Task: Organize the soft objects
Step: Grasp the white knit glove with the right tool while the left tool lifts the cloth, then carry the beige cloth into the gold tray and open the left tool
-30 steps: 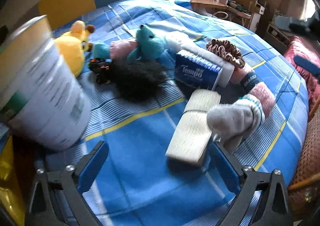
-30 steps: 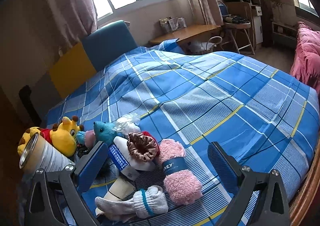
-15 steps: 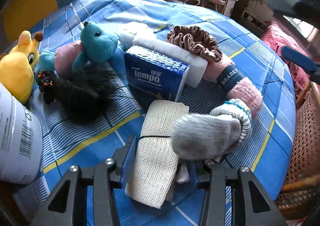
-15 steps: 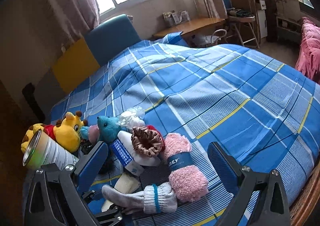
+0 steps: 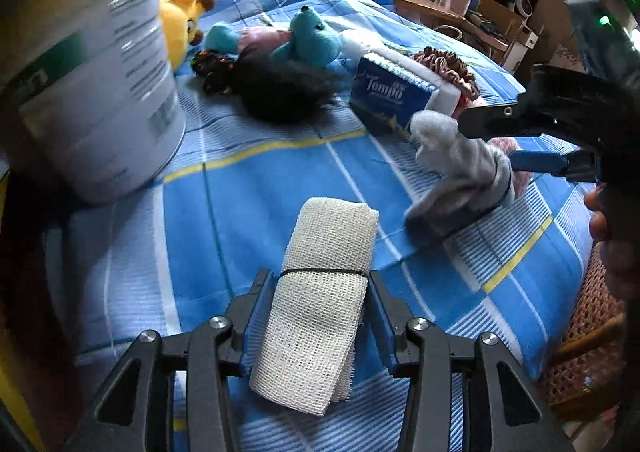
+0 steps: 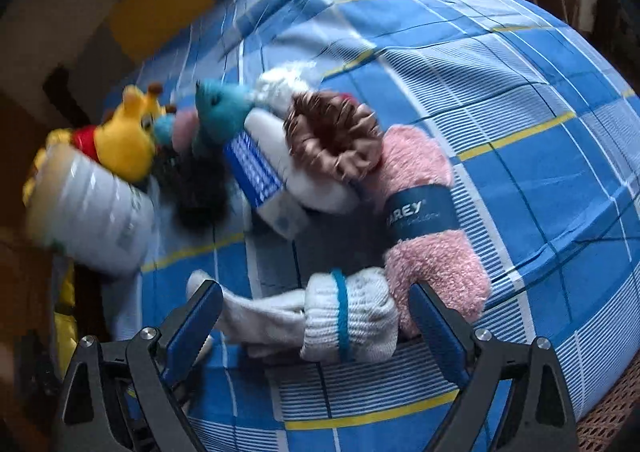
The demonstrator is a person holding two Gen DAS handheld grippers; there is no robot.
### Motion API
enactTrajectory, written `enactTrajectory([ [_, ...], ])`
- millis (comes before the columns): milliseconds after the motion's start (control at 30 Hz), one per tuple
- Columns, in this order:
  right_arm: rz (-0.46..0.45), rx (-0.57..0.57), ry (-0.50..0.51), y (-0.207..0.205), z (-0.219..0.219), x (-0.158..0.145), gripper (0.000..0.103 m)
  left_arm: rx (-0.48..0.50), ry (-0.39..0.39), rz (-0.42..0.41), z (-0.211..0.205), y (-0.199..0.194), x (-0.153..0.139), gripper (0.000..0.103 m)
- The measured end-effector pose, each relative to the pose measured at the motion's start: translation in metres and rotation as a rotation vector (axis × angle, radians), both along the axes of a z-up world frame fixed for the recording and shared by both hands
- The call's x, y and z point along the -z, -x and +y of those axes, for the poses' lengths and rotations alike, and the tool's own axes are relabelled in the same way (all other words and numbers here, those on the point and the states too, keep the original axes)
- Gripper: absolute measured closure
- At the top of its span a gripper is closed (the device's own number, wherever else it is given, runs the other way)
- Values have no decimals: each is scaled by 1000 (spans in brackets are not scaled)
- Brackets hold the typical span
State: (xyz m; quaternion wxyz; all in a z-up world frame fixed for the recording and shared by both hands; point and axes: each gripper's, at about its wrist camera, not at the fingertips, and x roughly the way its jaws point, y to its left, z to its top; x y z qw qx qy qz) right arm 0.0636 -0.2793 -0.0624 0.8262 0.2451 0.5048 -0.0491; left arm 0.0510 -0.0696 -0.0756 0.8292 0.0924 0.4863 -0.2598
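Observation:
My left gripper (image 5: 316,292) is shut on a cream mesh cloth roll (image 5: 320,300), held just above the blue plaid bedspread (image 5: 248,212). My right gripper (image 6: 316,312) is open, its blue pads on either side of a grey-white sock (image 6: 320,316) with a blue band; in the left wrist view the sock (image 5: 460,180) lies under that gripper. Beside the sock lies a pink fluffy roll (image 6: 424,212) with a blue label.
A large tin can (image 5: 88,68) stands at the left. Behind are a yellow plush (image 5: 180,20), a teal plush (image 5: 312,40), black hair-like fluff (image 5: 280,92), a blue Tempo tissue pack (image 5: 388,96), and a brown scrunchie (image 6: 332,132). A wicker edge (image 5: 592,332) is at the right.
My left gripper has closed on the cloth roll and drawn it back from the pile. My right gripper has dropped down over the sock, still open.

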Motion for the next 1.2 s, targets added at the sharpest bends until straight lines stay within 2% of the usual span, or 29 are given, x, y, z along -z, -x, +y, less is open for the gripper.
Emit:
enactTrajectory([
  [133,50,-55,73,-4,14,8,7,16,-52,-59,-11,9,7,54],
  [300,91,-120,213,-7,32,14,9,9,-21,-83,-5,12,8,57],
  [333,96,-137,238,-8,36,15,13,7,-21,-91,-4,12,8,60],
  [400,126,-158,318,-7,43,19,42,-7,-21,-94,-1,9,7,65],
  [433,140,-162,360,-6,46,21,42,-18,-16,-86,2,10,5,70],
  [533,139,-170,367,-5,49,22,45,-36,35,-58,12,11,-3,72],
  [733,148,-160,347,-4,49,24,45,-44,101,-107,33,26,-31,72],
  [867,147,-153,337,-7,44,24,45,-84,145,-132,54,34,-51,72],
  [1067,148,-153,330,-9,35,28,44,-237,211,-169,107,31,-83,72],
  [1200,145,-151,330,-9,37,29,44,-382,194,-196,150,13,-96,71],
])
